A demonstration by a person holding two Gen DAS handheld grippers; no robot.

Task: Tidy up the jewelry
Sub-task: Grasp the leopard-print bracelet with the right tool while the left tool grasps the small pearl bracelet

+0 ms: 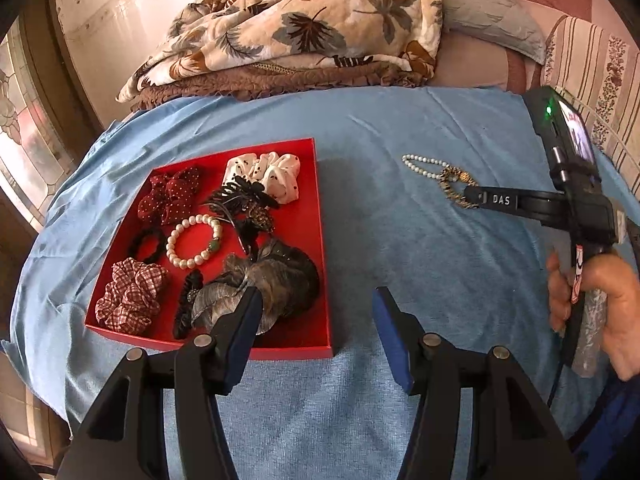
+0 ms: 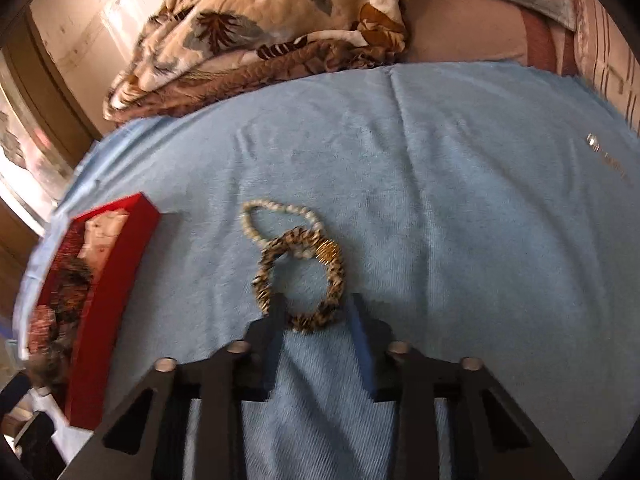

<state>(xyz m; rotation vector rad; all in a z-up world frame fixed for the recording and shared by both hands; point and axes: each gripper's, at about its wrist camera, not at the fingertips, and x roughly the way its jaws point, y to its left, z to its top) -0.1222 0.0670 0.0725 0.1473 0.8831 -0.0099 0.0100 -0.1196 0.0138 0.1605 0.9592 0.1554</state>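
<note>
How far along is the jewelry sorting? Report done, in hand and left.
Done: scrunchies, clips and a pearl bracelet lie in the red box. In hand: the right gripper has its fingers around the gold-and-black bracelet. Left: that bracelet and the white bead strand beneath it, both on the blue cloth.

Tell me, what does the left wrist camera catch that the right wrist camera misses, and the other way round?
Only the left wrist view shows the red tray's contents clearly: a pearl bracelet, scrunchies and hair clips. It also shows the person's hand holding the right gripper from the side, and the left gripper open over the blue cloth.

Only the right wrist view shows the gold-and-black bracelet between the right gripper's fingers.

Both show that bracelet overlapping a pearl strand, the tray, the cloth and the leaf-print blanket.
</note>
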